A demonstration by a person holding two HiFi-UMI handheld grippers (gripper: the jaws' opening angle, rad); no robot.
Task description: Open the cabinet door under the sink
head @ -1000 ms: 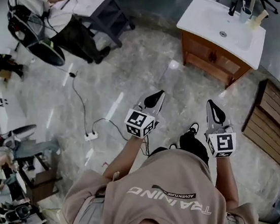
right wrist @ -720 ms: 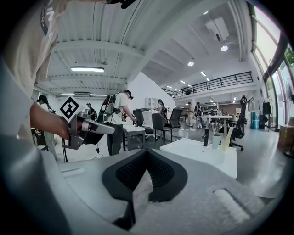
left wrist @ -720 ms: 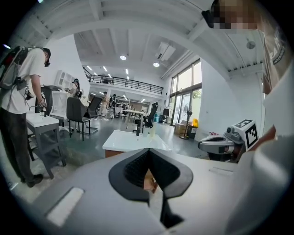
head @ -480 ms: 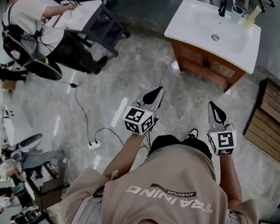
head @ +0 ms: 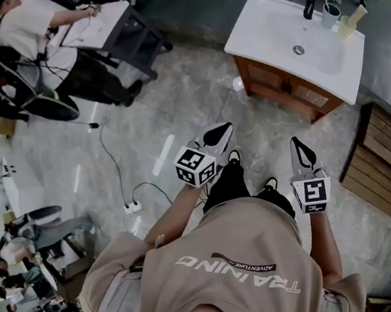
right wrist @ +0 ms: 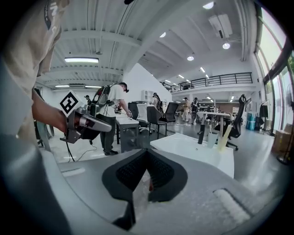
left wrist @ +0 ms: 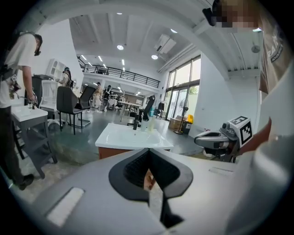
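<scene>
Approach stance: the left claw (head: 220, 129) and right claw (head: 297, 145), both pressed shut on nothing, point forward at the closed cabinet door (head: 266, 76) under the sink (head: 296, 40), well ahead across the floor (head: 188, 101), presumably readied for reaching it.

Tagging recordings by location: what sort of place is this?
Probably an open-plan office or lab, not a home: a freestanding sink cabinet on the open floor, office chairs nearby, a mezzanine railing behind.

Arms stretched forward, the person holds the left tool (head: 221, 129) and the right tool (head: 297, 146) side by side, well apart, tips tilted slightly downward, both pairs of jaws closed together.
</scene>
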